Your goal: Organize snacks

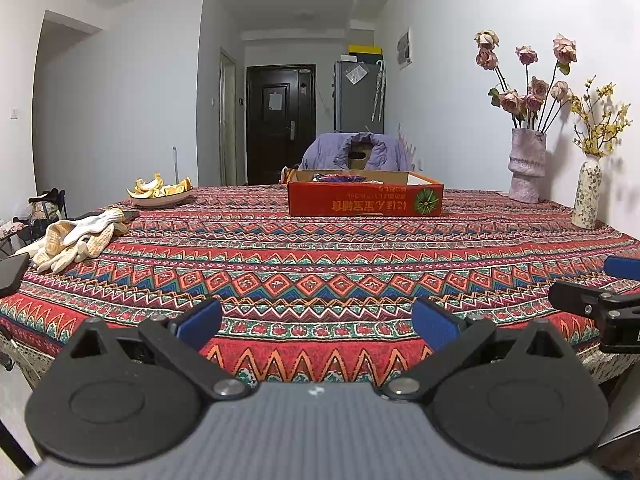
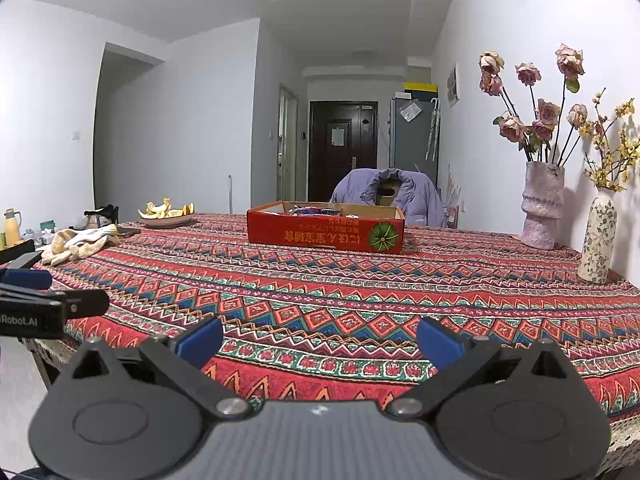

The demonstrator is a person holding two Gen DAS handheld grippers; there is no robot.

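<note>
A red cardboard box (image 1: 366, 199) stands at the far side of the table; snack packets (image 1: 340, 178) show just above its rim. It also shows in the right wrist view (image 2: 325, 232), with the snack packets (image 2: 312, 211) inside. My left gripper (image 1: 318, 326) is open and empty over the near table edge, far from the box. My right gripper (image 2: 320, 340) is open and empty, also at the near edge. Each gripper shows at the side of the other's view: the right one (image 1: 600, 304) and the left one (image 2: 44, 300).
A patterned tablecloth (image 1: 320, 264) covers the table. A plate of orange peel (image 1: 160, 192), white gloves (image 1: 76, 240) and a dark phone (image 1: 12, 274) lie at the left. Two flower vases (image 1: 526, 172) (image 1: 586, 196) stand at the right by the wall. A chair with a purple jacket (image 1: 356, 152) is behind the box.
</note>
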